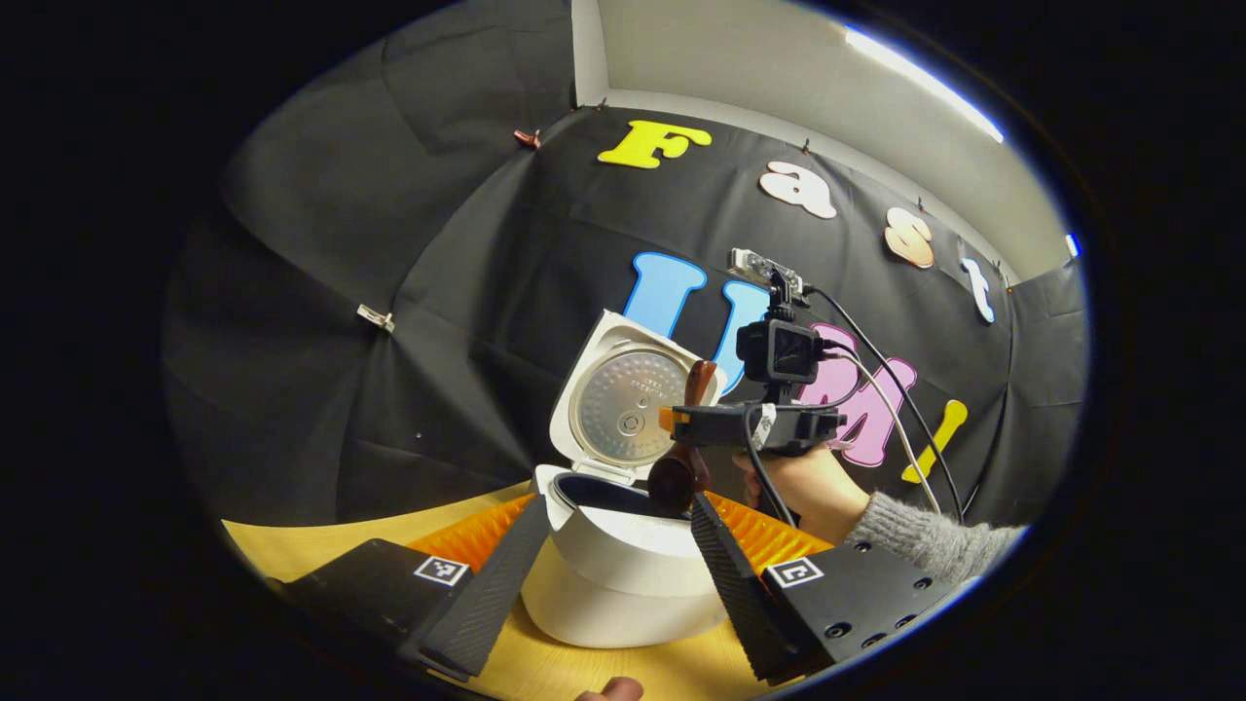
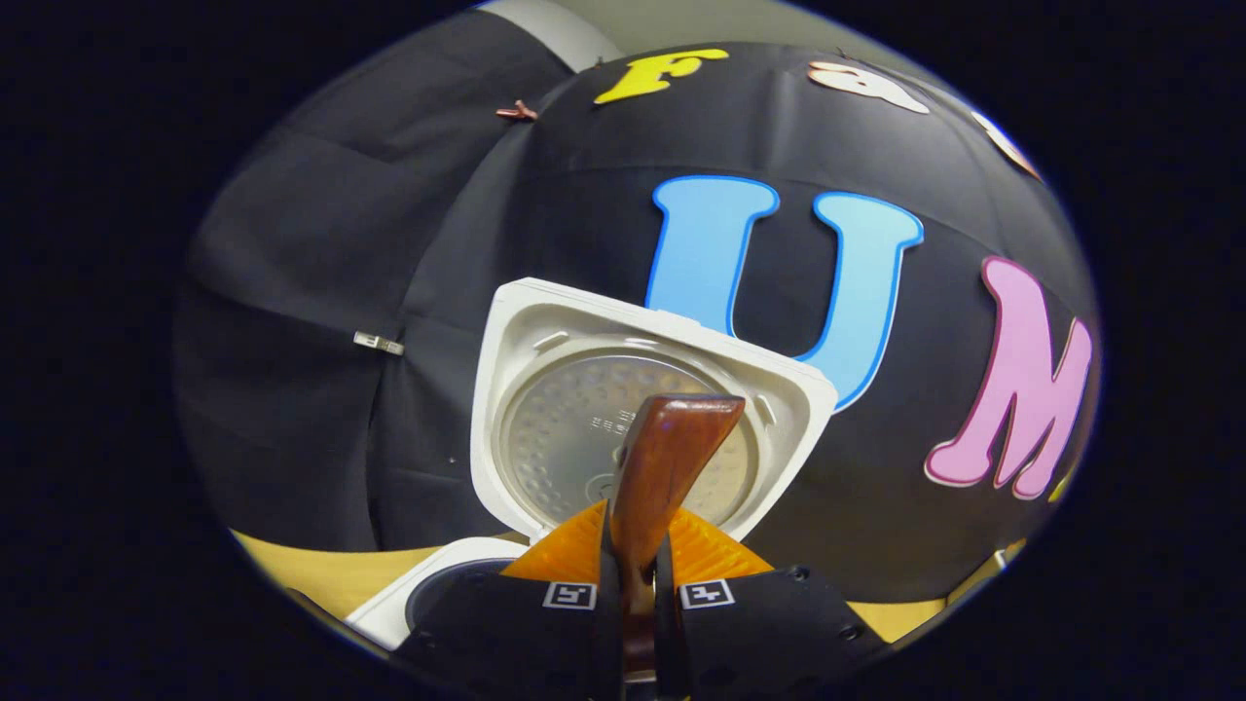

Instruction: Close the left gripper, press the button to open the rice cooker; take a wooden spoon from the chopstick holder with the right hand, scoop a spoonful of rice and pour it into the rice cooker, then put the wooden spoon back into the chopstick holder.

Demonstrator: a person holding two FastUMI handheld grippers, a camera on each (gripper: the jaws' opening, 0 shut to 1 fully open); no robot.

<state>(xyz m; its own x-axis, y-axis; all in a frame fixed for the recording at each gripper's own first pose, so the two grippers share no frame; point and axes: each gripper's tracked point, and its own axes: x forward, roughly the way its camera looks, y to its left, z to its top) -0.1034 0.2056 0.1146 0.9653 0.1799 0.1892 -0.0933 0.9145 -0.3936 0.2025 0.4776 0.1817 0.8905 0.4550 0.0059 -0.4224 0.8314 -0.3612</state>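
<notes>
Now, at the rice cooker [image 1: 623, 574]: it sits on the wooden table [image 1: 321, 545], white body, lid [image 1: 628, 404] swung up and back so its metal inner plate faces me. From the left gripper view, my left gripper [image 1: 613, 584] hangs in front of the cooker with its two fingers spread wide, one to each side of the cooker's body, touching nothing that I can see. Beyond it my right gripper [image 1: 681, 421], held in my hand [image 1: 813, 487] with a grey knitted sleeve [image 1: 925, 535], carries the wooden spoon [image 1: 681, 458]. Spoon is upright-ish, bowl end down at the cooker's open mouth, handle end up in front of the lid. Whether any rice is in the bowl I cannot tell.

From the right gripper view, my right gripper [image 2: 638, 604] is clamped on the spoon's handle [image 2: 662, 467], both fingers pressed against it, the handle's broad end rising in front of the lid [image 2: 545, 389]. Dark inner pot rim [image 2: 448, 589] shows low left.
</notes>
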